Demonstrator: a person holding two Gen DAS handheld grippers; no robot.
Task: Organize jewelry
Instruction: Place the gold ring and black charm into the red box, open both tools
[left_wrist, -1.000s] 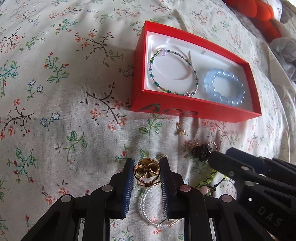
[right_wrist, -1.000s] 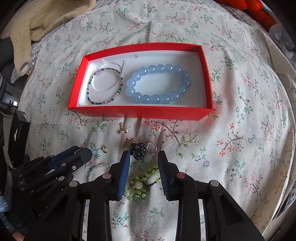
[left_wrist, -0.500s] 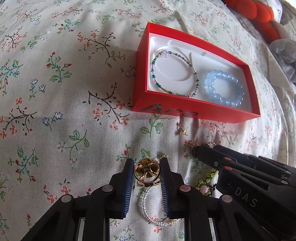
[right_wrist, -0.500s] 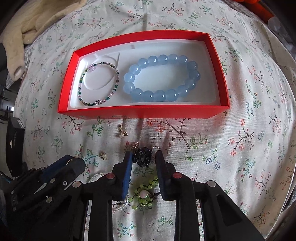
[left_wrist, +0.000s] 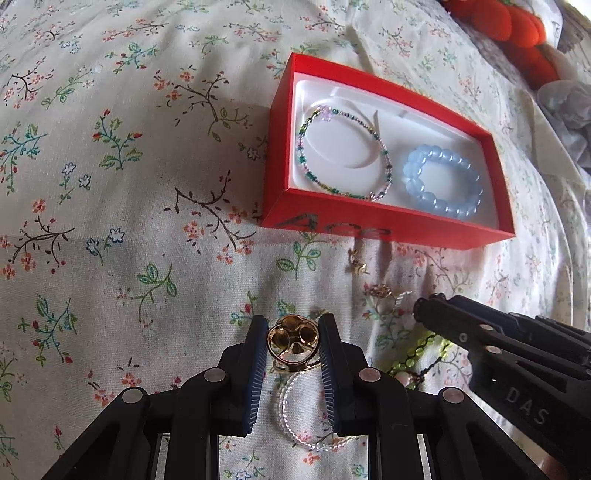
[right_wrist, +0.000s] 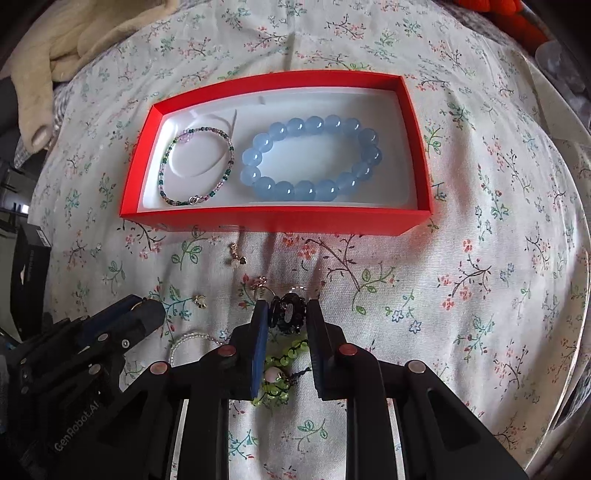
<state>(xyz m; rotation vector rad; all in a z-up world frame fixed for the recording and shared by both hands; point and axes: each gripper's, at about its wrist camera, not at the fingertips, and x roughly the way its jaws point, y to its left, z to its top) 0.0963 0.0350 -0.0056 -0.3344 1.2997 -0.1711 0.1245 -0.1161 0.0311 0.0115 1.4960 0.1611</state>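
- Two bracelets already inside the red box, on its white lining: blue bead bracelet toward the right end, thin multicoloured bead bracelet toward the left, apart from each other.
- Still out on the flowered bedspread in front of the box: green bead bracelet and clear bead bracelet, both partly hidden under the tools.
- Gripped but not yet boxed: gold ring clamped between narrow jaws of the left tool; dark beaded ring between the pads of the right tool, whose jaws have just been closing onto it.
- Smallest bits also left on the cloth: gold charm just before the box wall, rose-gold ring nearer the tools, tiny pearl stud.
- Roughly a third done by count; two pieces lifted next, then four more, judging from this layout.
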